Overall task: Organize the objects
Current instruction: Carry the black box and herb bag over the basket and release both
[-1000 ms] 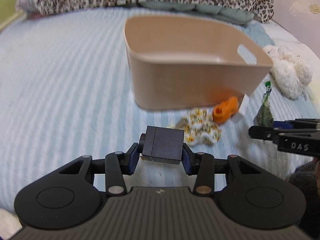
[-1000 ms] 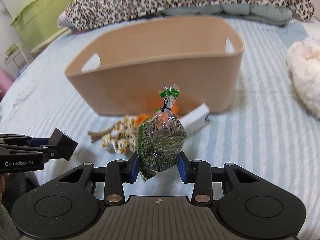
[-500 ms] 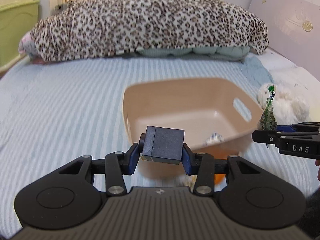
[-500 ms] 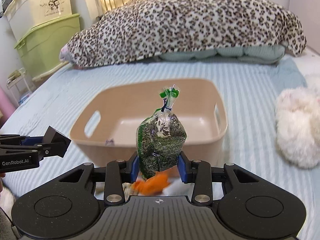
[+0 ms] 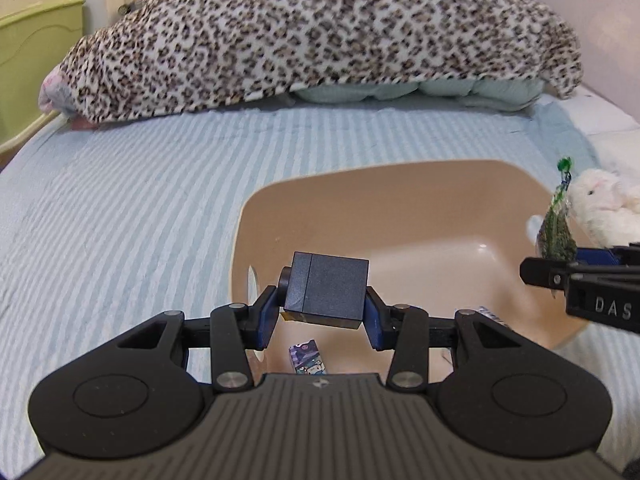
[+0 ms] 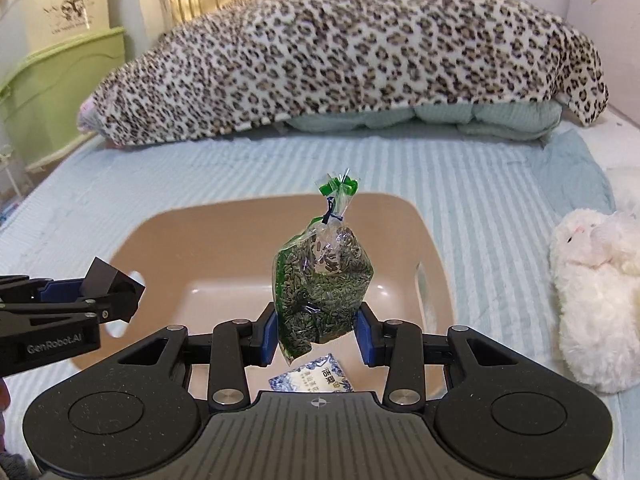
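1. The beige bin (image 6: pixel 434 256) sits on the striped bed (image 5: pixel 120 208), directly below both loads.
2. The right hand-held gripper (image 6: pixel 316 330) pinches the crinkly, light seed bag (image 6: pixel 322 280) low on its body.
3. The left hand-held gripper (image 5: pixel 323 314) clamps the rigid dark box (image 5: pixel 328 290) by its flat sides.

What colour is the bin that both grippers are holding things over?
Beige, or light tan, all over. The bin shows best in the right wrist view.

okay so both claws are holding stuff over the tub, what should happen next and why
Probably open the left claw and let the dark box drop: it hangs over the open tan tub, as does the right claw's green bag.
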The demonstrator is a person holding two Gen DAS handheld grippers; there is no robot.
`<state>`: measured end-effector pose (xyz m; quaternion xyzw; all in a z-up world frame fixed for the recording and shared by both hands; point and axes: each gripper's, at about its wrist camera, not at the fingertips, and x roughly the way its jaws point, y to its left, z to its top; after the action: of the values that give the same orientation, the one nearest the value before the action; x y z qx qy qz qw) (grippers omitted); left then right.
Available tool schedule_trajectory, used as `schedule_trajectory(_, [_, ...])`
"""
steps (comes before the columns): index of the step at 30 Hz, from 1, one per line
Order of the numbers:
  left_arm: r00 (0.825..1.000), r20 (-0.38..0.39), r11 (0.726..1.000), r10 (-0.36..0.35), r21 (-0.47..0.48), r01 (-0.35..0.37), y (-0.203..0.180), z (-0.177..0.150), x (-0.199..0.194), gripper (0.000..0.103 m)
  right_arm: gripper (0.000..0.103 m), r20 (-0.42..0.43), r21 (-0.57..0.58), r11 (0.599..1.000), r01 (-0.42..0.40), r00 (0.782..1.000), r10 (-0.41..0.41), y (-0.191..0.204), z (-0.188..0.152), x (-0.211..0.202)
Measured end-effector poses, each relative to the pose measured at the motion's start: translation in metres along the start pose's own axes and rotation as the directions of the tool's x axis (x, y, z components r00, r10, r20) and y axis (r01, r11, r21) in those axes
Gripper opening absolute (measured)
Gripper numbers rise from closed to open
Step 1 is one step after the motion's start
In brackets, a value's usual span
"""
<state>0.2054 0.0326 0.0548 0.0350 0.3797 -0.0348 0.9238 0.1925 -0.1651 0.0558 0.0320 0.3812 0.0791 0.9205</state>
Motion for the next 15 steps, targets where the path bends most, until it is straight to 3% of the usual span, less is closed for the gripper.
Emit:
schedule_trajectory(5, [0.997,-0.073,0.999,0.018,0.033,-0.016,-0.007,-0.007,0.032,0.046,0.037,-0.056,-0.051,0.998,0.045,0.997,-0.048,0.007,-0.007,0.026])
schedule_trajectory(8, [0.996,-0.074,0.995,0.047,0.091,-0.04,-0.015,-0.013,0.038,0.046,0.037,-0.092,-0.056,0.998,0.038,0.995,-0.043,0.008,-0.012,0.033])
schedule_trajectory(10, [0.997,-0.072,0.994,0.039,0.107,-0.032,-0.017,-0.015,0.034,0.046,0.048,-0.1,-0.058,0.998,0.035,0.994,-0.041,0.007,-0.015,0.034])
schedule_trajectory(13, [0.997,-0.071,0.997,0.003,0.077,0.003,-0.013,-0.012,0.022,0.049,0.055,-0.088,-0.063,0.998,0.024,0.996,-0.03,0.007,-0.017,0.027])
schedule_trajectory(15, [0.998,-0.057,0.997,0.005,0.071,-0.001,-0.012,-0.01,0.011,0.063,0.063,-0.071,-0.062,0.998,0.027,0.997,-0.031,0.006,-0.016,0.018])
